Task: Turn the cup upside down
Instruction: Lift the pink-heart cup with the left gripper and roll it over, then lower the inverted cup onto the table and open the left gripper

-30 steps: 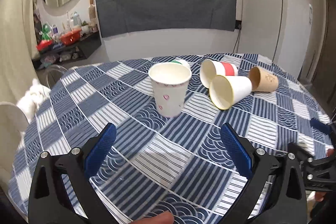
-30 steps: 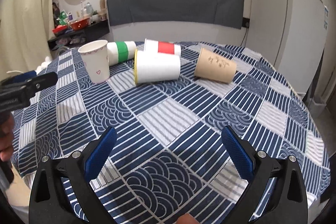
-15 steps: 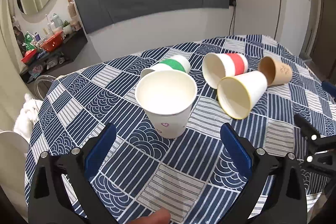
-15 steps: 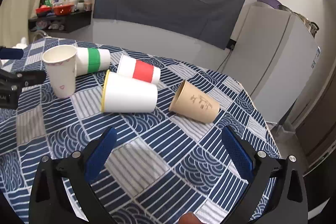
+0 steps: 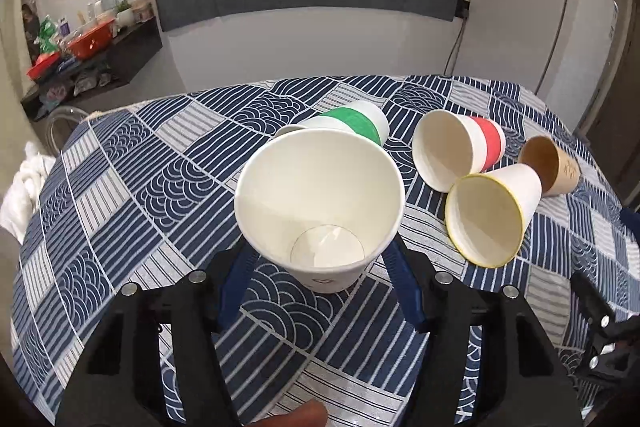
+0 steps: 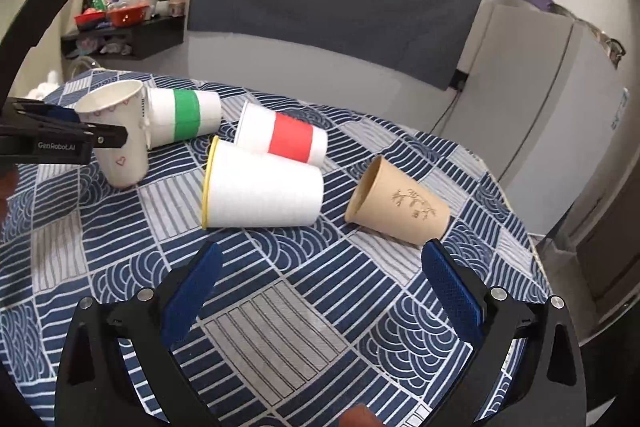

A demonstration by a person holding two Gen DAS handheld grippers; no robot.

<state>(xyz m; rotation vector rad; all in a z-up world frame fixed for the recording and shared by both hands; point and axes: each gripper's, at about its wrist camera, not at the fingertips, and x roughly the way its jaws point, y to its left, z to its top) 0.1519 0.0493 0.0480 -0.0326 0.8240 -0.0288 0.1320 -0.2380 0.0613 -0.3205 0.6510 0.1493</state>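
Observation:
A white paper cup with small hearts [image 5: 320,195] stands upright on the blue patterned tablecloth [image 5: 120,227], mouth up and empty. My left gripper [image 5: 320,279] has closed around its lower body, a blue pad against each side. In the right wrist view the same cup [image 6: 120,143] leans slightly between the left gripper's fingers [image 6: 80,135]. My right gripper [image 6: 320,291] is open and empty above the cloth, near the front edge, pointing at the cups lying down.
Several cups lie on their sides: green-banded [image 6: 184,117], red-banded [image 6: 284,139], yellow-rimmed white [image 6: 260,187] and brown [image 6: 400,207]. A white fridge [image 6: 552,99] stands at the right. A cluttered shelf [image 5: 80,55] is at the far left.
My left gripper moved forward onto the heart cup and narrowed from wide open until its pads sit on both sides of it. My right gripper shifted slightly and stayed open.

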